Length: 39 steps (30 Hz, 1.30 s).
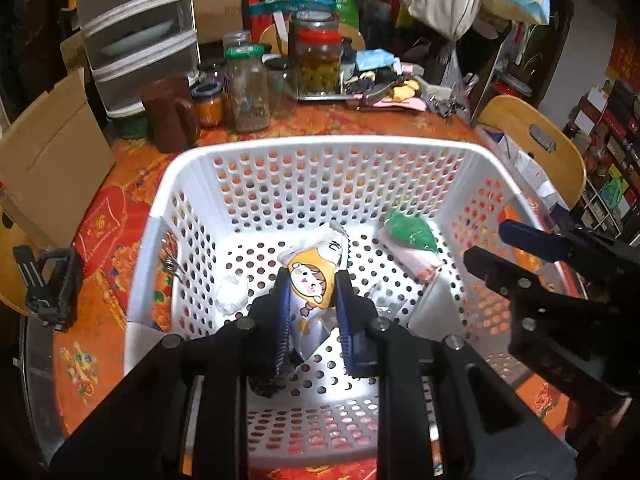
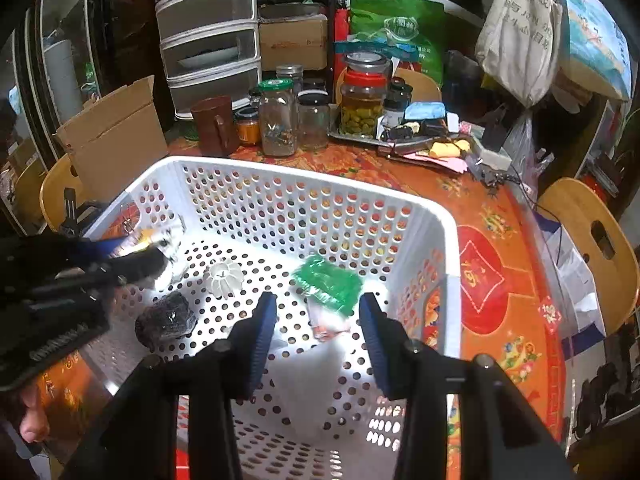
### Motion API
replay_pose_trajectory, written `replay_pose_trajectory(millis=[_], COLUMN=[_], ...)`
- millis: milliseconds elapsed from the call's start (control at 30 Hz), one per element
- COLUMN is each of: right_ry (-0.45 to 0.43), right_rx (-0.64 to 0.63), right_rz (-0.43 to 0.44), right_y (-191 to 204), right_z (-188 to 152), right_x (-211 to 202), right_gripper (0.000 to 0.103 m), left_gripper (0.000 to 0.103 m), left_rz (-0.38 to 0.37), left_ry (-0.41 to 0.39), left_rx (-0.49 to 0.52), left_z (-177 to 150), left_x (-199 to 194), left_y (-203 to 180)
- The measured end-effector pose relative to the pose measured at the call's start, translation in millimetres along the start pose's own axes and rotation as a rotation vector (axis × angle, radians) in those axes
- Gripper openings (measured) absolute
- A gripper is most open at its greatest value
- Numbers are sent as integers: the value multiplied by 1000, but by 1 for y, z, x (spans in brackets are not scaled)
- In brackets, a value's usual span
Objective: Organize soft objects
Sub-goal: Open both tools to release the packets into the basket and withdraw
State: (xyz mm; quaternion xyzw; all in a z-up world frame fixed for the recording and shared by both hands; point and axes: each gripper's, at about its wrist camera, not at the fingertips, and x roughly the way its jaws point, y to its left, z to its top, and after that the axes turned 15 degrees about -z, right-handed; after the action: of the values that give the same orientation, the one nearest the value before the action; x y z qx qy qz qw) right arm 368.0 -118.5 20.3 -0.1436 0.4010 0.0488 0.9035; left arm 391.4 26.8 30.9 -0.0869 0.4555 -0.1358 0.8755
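A white perforated basket (image 1: pixel 320 152) stands on the orange table. My left gripper (image 1: pixel 313 296) is shut on a white packet with a yellow cartoon print (image 1: pixel 316 276), held inside the basket above its floor. A green and white packet (image 1: pixel 410 240) lies at the basket's right; it also shows in the right wrist view (image 2: pixel 330 286). A white crumpled ball (image 1: pixel 232 294), a white ridged piece (image 2: pixel 223 278) and a dark wrapped lump (image 2: pixel 166 318) lie on the basket floor. My right gripper (image 2: pixel 318 320) is open and empty over the basket, just short of the green packet.
Glass jars (image 1: pixel 246 88), a brown mug (image 1: pixel 170 114), a drawer unit (image 1: pixel 136 32) and clutter stand behind the basket. A cardboard box (image 1: pixel 52 160) is at the left. Wooden chairs (image 2: pixel 592 240) flank the table. A black clamp (image 1: pixel 52 284) lies left of the basket.
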Motion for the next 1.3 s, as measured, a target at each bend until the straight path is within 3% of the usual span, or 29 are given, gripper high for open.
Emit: replay_pose_trajectory(millis=[100, 300, 433, 567, 600, 633, 833, 967, 1200, 1300], right_ry=[14, 14, -2, -31, -41, -50, -105, -130, -164, -215], right_rx=[-14, -5, 12, 29, 34, 38, 54, 52, 89, 95], right_rz=[-9, 6, 12, 24, 25, 27, 48, 54, 40, 38], right_y=[3, 2, -3, -12, -14, -16, -23, -21, -19, -22], right_z=[-1, -4, -7, -11, -12, -13, -22, -31, -52, -69], right_x=[6, 3, -4, -17, -22, -26, -54, -71, -109, -134], right_gripper=[42, 43, 53, 60, 67, 74, 95, 95, 95, 95], left_gripper=[26, 71, 89, 100, 103, 103, 103, 103, 103, 103], left_rz=[1, -4, -9, -28, -33, -32, -39, -28, -5, -8], left_ry=[29, 16, -19, -79, -90, -102, -167, -235, -270, -346], left_rx=[-12, -27, -10, 5, 12, 19, 28, 22, 58, 71], left_z=[-4, -9, -9, -11, -12, -13, -28, -47, -82, -111], left_x=[14, 16, 0, -27, -34, -41, -79, -106, -145, -177], left_y=[6, 14, 11, 6, 4, 2, -2, 0, -4, -4])
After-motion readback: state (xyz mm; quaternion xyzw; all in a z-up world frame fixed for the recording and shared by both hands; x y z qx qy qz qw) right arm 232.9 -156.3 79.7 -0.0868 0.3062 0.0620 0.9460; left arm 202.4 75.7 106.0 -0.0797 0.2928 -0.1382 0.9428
